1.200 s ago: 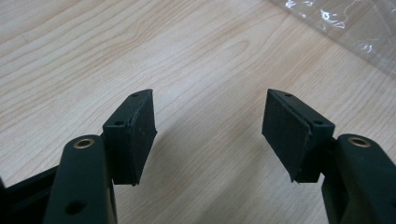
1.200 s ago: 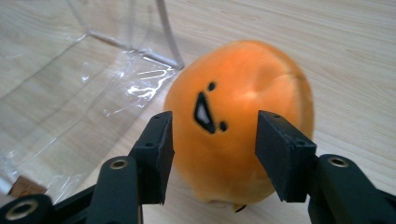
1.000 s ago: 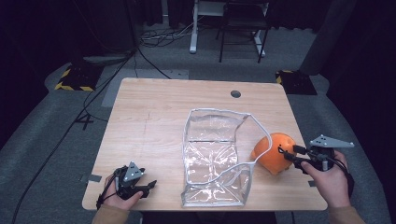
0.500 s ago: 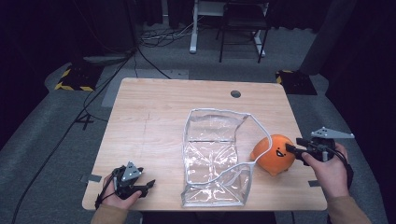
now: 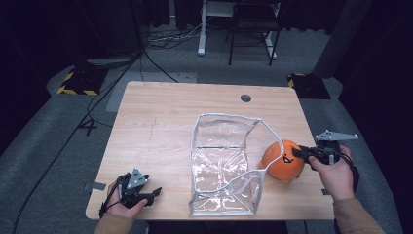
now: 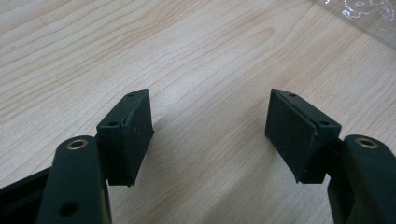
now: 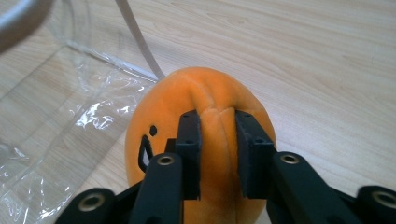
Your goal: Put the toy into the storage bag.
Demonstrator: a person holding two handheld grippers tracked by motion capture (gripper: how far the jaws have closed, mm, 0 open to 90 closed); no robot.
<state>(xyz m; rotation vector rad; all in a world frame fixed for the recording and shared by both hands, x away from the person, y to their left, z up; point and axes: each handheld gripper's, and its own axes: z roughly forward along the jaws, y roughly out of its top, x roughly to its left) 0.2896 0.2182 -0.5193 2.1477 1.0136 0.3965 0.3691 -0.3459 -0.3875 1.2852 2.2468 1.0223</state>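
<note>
While its jaws have just been closing, the right gripper (image 7: 217, 154) now pinches a fold of the orange plush (image 7: 205, 121) between its two black pads, which press into the soft fabric from either side. From the high view this gripper (image 5: 303, 152) sits at the right edge of the table (image 5: 160, 126), level, held in the person's right hand (image 5: 336, 173), with its tips at the right side of the plush (image 5: 283, 162). A small dark face is printed on the plush, turned toward the near side. It rests on the wood, touching the right wall of a clear bag (image 5: 224, 163) that stands open in the middle of the table, its white rim curling just above the plush's left side. In the right gripper view that white rim (image 7: 140, 39) runs down behind the plush, and the crinkled bag (image 7: 56, 112) spreads to the left. Well apart, at the near left corner, the left gripper (image 5: 151, 192) lies low over the wood in the left hand (image 5: 122, 202), pointing right toward the bag. Its jaws stand wide with only bare table (image 6: 205, 60) between them, and a corner of the bag (image 6: 364, 18) shows at the far right of the left gripper view. On the far side of the table is a small round hole (image 5: 246, 98).
</note>
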